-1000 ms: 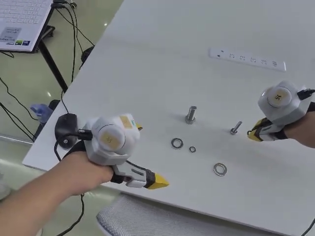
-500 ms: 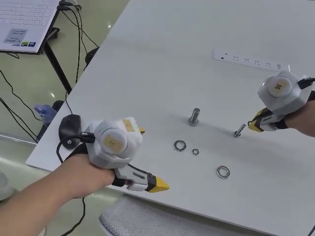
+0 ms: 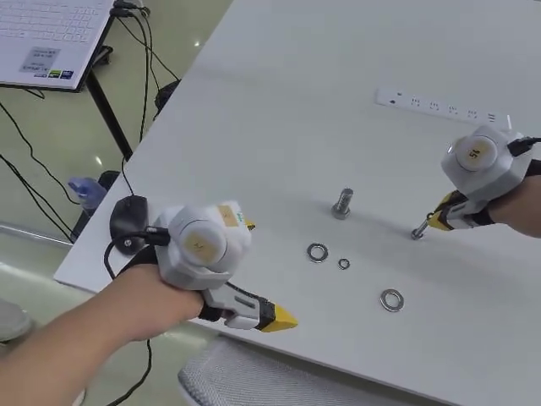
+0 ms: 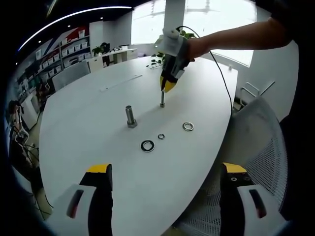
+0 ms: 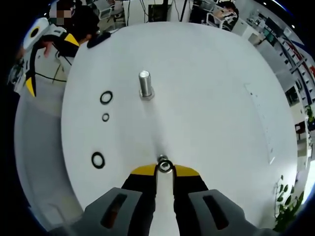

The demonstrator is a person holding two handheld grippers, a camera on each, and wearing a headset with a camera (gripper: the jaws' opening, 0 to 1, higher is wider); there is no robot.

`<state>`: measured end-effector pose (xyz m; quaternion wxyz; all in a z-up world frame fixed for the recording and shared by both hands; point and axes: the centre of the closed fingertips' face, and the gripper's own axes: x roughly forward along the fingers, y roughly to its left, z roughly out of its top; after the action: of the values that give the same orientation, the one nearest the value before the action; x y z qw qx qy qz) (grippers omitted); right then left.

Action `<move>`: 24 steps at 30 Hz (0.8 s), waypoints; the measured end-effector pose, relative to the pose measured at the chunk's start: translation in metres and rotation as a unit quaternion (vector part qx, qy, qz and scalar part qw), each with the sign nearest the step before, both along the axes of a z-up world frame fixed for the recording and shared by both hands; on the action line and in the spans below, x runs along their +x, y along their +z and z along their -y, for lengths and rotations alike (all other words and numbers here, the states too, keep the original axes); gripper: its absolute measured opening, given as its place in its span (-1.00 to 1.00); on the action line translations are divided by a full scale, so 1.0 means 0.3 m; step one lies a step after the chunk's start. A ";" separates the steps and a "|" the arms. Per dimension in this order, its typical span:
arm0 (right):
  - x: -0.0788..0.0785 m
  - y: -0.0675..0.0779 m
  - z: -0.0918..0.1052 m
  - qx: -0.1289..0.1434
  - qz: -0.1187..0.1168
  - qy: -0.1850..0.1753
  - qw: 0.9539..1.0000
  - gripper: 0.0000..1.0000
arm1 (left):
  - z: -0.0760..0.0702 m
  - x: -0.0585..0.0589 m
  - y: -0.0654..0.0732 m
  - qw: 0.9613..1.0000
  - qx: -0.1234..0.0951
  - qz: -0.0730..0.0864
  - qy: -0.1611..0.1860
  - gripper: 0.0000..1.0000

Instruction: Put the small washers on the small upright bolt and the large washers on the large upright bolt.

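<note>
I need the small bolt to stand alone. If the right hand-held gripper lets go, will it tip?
Probably: the small bolt is thin on a narrow head and leans in the head view while the right hand-held gripper pinches its top. Lying down, its round shank may roll. It looks like rigid metal.

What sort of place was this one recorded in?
Probably an office meeting room: a long white oval table with a white power strip, a grey mesh office chair beside it, and an open white laptop nearby.
</note>
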<state>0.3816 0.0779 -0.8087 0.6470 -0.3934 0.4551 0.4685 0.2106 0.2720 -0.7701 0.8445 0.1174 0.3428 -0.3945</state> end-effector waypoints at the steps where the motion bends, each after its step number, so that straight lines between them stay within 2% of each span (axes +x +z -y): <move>1: 0.001 -0.002 0.001 -0.001 0.000 0.000 1.000 -0.76 | -0.001 0.000 -0.001 1.000 0.000 0.000 0.000 0.81; 24: 0.004 -0.050 -0.008 -0.011 -0.008 0.005 1.000 -0.76 | -0.014 -0.010 -0.025 1.000 0.007 -0.014 -0.003 0.73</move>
<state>0.3828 0.0804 -0.8237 0.6362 -0.3994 0.4637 0.4699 0.2077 0.2761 -0.7776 0.8374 0.1184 0.3572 -0.3964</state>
